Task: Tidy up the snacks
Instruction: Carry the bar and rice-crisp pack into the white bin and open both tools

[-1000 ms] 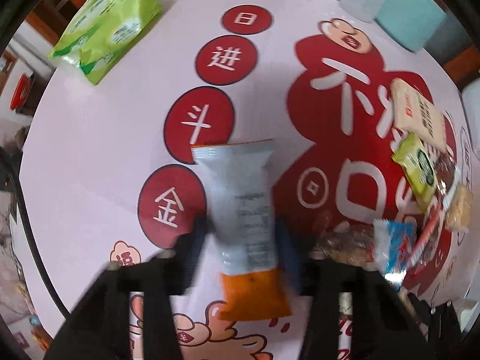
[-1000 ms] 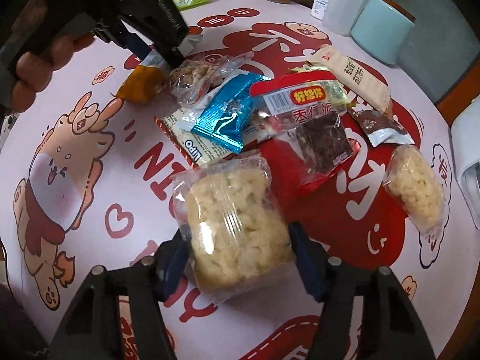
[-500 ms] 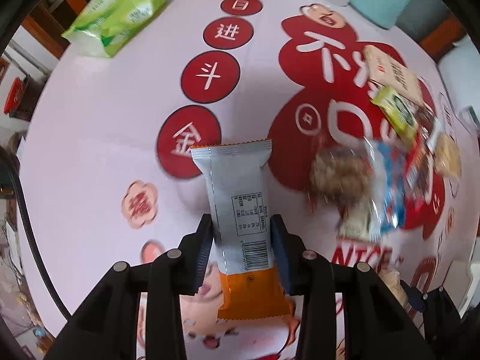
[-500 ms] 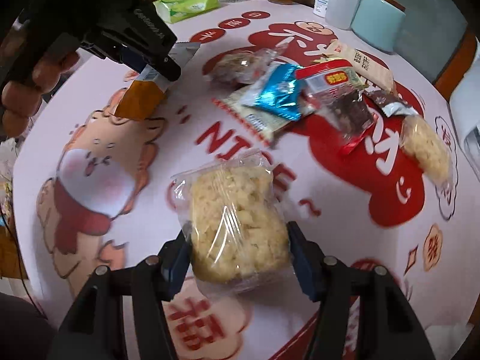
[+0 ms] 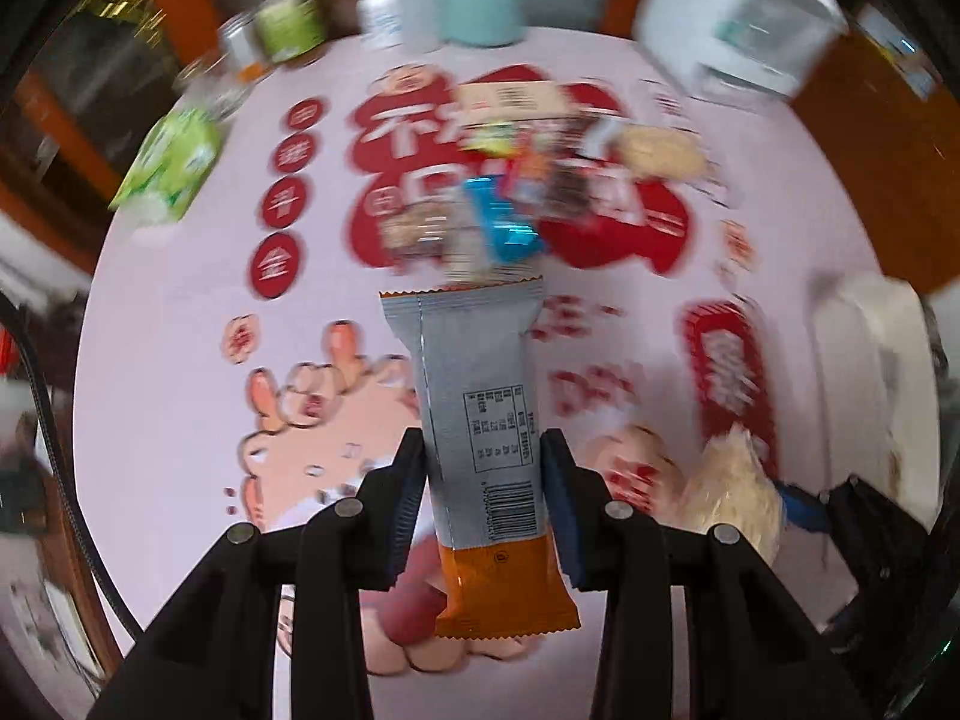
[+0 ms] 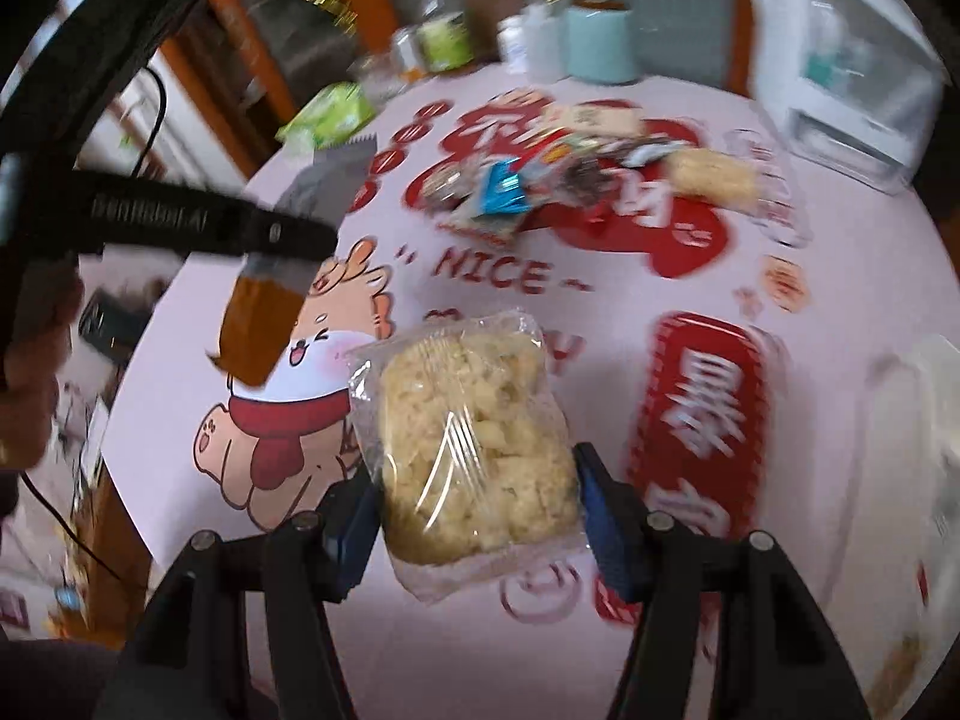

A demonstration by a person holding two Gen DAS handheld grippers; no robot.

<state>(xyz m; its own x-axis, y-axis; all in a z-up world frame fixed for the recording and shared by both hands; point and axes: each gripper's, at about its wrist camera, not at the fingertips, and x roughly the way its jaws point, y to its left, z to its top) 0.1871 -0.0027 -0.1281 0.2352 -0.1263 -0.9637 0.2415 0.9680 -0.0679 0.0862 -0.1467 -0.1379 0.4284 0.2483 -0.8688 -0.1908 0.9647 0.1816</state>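
The left gripper [image 5: 483, 501] is clamped on a long silver foil snack bar with an orange end [image 5: 480, 414], its blue-lined pads pressing the two long edges near the barcode, so that the silver part sticks forward past the fingertips and the orange end hangs back toward the camera, all of it clear of the table. The right gripper [image 6: 477, 516] grips a clear plastic packet of pale yellow puffed-rice cake [image 6: 474, 450] by its sides, the packet bulging between the pads and likewise held above the tabletop. In the right wrist view the left gripper appears at the left edge as a black bar held in a person's hand [image 6: 30, 372], with the silver and orange bar hanging tilted from it. Below both lies a round table under a pale pink cloth printed with red shapes and cartoon animals [image 6: 198, 360]. Farther out, near the middle of the table, the remaining snacks sit in a loose, blurred pile [image 5: 516, 192], among them a blue foil packet [image 6: 503, 192] and another rice cake [image 6: 711, 177]. A green packet [image 5: 174, 162] lies apart at the left rim, a pale teal cylindrical container [image 5: 483, 3] stands at the far edge beside some bottles, and a clear plastic bin [image 6: 840, 72] sits at the far right.
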